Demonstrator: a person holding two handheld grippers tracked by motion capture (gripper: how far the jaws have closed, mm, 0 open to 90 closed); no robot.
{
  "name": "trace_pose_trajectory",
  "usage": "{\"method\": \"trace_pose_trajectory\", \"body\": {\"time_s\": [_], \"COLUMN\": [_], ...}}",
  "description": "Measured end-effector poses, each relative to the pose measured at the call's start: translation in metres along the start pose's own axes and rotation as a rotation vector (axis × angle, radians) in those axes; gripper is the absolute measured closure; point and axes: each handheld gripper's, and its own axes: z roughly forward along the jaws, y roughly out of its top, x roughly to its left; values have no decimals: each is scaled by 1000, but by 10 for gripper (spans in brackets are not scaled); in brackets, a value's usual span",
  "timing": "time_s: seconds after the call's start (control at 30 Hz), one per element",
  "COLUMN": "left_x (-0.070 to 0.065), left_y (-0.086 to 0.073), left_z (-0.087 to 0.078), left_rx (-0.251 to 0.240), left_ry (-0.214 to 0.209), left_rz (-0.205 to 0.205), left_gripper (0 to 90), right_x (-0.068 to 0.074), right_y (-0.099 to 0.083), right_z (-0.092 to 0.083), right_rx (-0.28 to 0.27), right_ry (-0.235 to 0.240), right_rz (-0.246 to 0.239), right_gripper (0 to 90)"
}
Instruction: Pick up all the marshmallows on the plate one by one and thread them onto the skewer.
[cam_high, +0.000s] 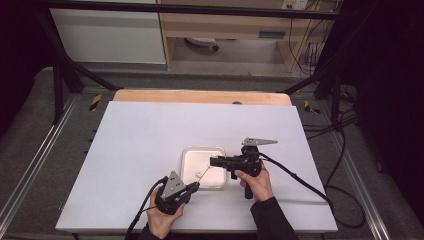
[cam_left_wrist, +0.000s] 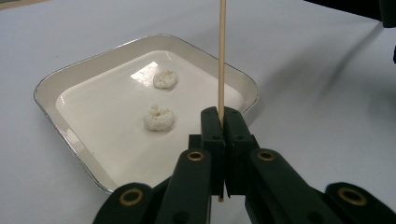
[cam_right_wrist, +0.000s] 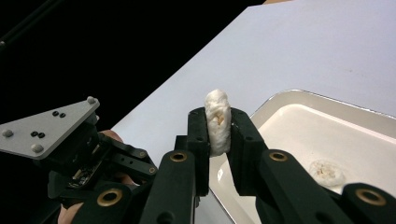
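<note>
**tray_watcher:** Quick check on your setup. Your left gripper (cam_left_wrist: 223, 122) is clamped tight on a thin wooden skewer (cam_left_wrist: 222, 56); the stick runs straight out past its jaw tips and over the near edge of the white tray (cam_left_wrist: 60, 79). From above, your left gripper (cam_high: 192, 187) sits just off the tray's near left corner, and the skewer (cam_high: 204, 174) slants up toward your right gripper (cam_high: 214, 161).

**skewer_guy:** And my right one?

**tray_watcher:** It's squeezing a white doughy piece (cam_right_wrist: 217, 122) between its pads, standing on edge and poking out above the jaw tips. The jaws were closing a touch further on it just now. In the right gripper view your right gripper (cam_right_wrist: 218, 128) hangs over the tray (cam_right_wrist: 299, 95) edge, and your left gripper (cam_right_wrist: 100, 156) shows off to its left, lower down.

**skewer_guy:** Anything left in the tray?

**tray_watcher:** Yep. Ahead of your left gripper's jaws and to their left, two white lumps lie on the tray floor, the nearer one (cam_left_wrist: 159, 117) just beyond the tips and the farther one (cam_left_wrist: 165, 79) behind it, apart from each other. Whether the skewer tip touches the held piece, can't tell.
</note>
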Motion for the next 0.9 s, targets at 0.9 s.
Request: {"method": "trace_pose_trajectory", "body": {"time_s": [0.9], "left_x": [-2], "left_y": [13], "left_z": [7], "left_rx": [-21], "left_ry": [-9], "left_rz": [-27], "left_gripper": [887], "right_x": [3], "right_y": [-21], "right_z": [19], "right_rx": [89], "right_ry": [28], "right_rz": [-11], "right_gripper": [782]}}
